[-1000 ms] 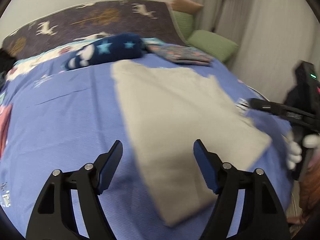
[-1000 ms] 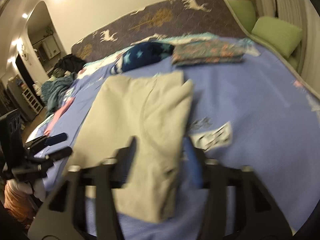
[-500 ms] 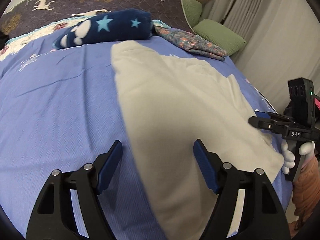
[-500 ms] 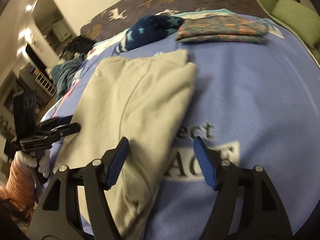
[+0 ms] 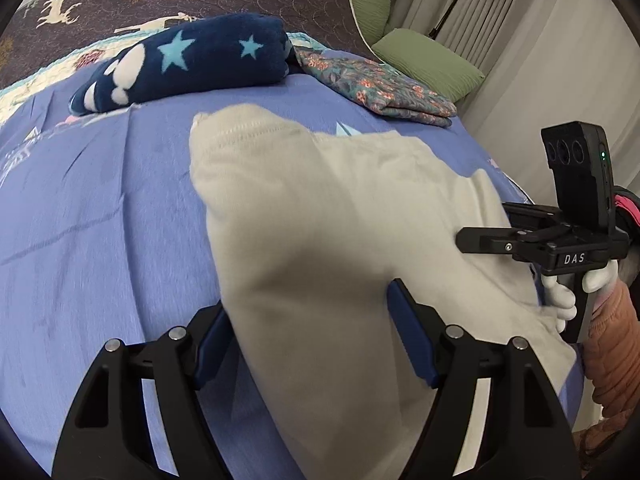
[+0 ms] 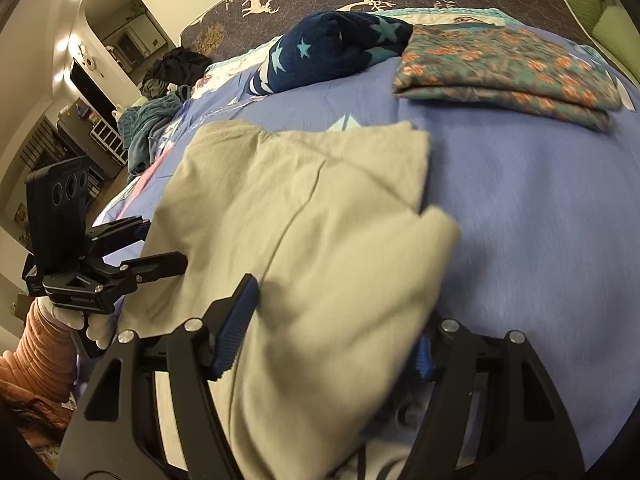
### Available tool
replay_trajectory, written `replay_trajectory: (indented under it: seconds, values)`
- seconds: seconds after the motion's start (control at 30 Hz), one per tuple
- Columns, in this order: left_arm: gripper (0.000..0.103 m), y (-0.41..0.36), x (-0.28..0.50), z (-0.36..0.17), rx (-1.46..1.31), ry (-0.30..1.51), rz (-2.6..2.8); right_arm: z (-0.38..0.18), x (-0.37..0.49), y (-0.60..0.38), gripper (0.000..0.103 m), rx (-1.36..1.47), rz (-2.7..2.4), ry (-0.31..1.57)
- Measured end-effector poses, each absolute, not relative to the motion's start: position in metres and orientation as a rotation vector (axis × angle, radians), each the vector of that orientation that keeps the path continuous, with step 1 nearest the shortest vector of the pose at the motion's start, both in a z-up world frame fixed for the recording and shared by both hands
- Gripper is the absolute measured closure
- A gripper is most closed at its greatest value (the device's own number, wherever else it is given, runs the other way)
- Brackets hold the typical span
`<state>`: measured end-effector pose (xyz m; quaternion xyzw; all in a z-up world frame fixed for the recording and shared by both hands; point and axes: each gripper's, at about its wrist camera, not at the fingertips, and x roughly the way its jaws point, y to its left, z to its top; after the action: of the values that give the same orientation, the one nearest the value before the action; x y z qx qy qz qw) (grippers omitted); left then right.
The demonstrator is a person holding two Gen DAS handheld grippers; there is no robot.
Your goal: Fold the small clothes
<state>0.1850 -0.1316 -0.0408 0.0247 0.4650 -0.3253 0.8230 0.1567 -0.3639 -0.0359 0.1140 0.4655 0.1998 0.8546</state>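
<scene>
A beige garment lies flat on the blue bedsheet, folded lengthwise. My left gripper is open and low over the garment's near left part; the left edge of the cloth covers the tip of one blue pad. In the right wrist view the same garment fills the middle. My right gripper is open astride its near right edge, and the cloth hides part of the right pad. Each view shows the other gripper at the garment's opposite side: the right gripper and the left gripper, both held by white-gloved hands.
A rolled navy blanket with stars and a folded floral cloth lie at the far end of the bed. Green cushions sit at the far right. A teal clothes heap lies at the bed's left side.
Both grippers have moved forward and down towards the beige garment. Its side edges now sit between the jaws, where before the fingers hung short of it.
</scene>
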Motion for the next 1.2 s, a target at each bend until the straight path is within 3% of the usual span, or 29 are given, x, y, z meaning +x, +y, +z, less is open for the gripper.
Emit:
replay_trajectory:
  seconds: [0.1, 0.2, 0.27, 0.33, 0.83, 1.2]
  values:
    - [0.037, -0.134, 0.198, -0.040, 0.047, 0.982, -0.689, -0.036, 0.168, -0.360, 0.039, 0.215, 0.416, 0.981]
    - [0.062, -0.135, 0.211, -0.040, 0.024, 0.991, -0.665, -0.037, 0.173, -0.358, 0.048, 0.204, 0.400, 0.973]
    - [0.076, -0.134, 0.213, -0.038, 0.022, 0.983, -0.657, -0.035, 0.171, -0.357, 0.074, 0.201, 0.388, 0.959]
    - [0.085, -0.134, 0.206, -0.029, 0.037, 0.945, -0.663, -0.028, 0.167, -0.355, 0.083, 0.193, 0.376, 0.934]
    - [0.091, -0.167, 0.105, 0.121, 0.171, 0.534, -0.744, 0.103, 0.057, -0.357, 0.088, 0.075, 0.248, 0.492]
    - [0.092, -0.275, 0.141, 0.218, 0.335, 0.329, -0.734, 0.216, 0.078, -0.440, 0.088, -0.001, -0.007, 0.281]
